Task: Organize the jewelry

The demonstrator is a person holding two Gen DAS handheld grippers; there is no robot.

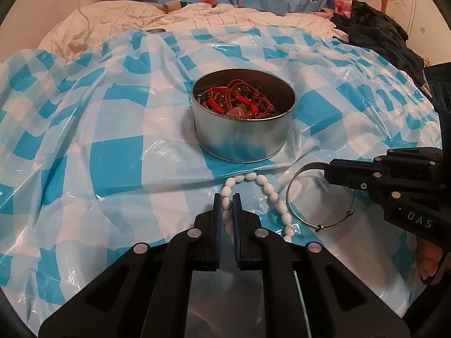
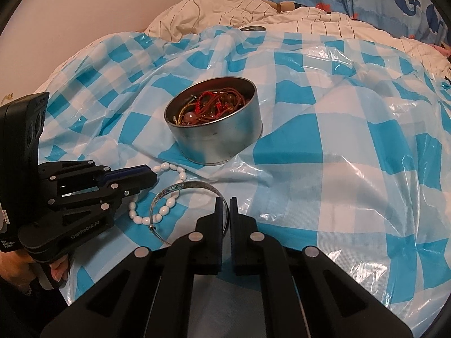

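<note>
Left wrist view: just in front of the round metal tin [image 1: 243,129] on the bed, the left claw [image 1: 227,201] pinches a white bead bracelet [image 1: 270,191] while the right claw [image 2: 224,205] grips a silver bangle [image 2: 180,190], so the pickup step seems underway and each piece likely needs lifting into the tin next.

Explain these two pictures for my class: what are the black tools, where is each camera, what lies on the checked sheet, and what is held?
No robot here: a person holds a black two-finger gripper in each hand, with a camera on each looking along its fingers. One picture is from the left gripper, shut on a white bead bracelet. The other is from the right gripper, shut on a silver bangle. Both pieces lie on a blue-and-white checked plastic sheet. Behind them stands a round metal tin holding red cords and beads.
</note>
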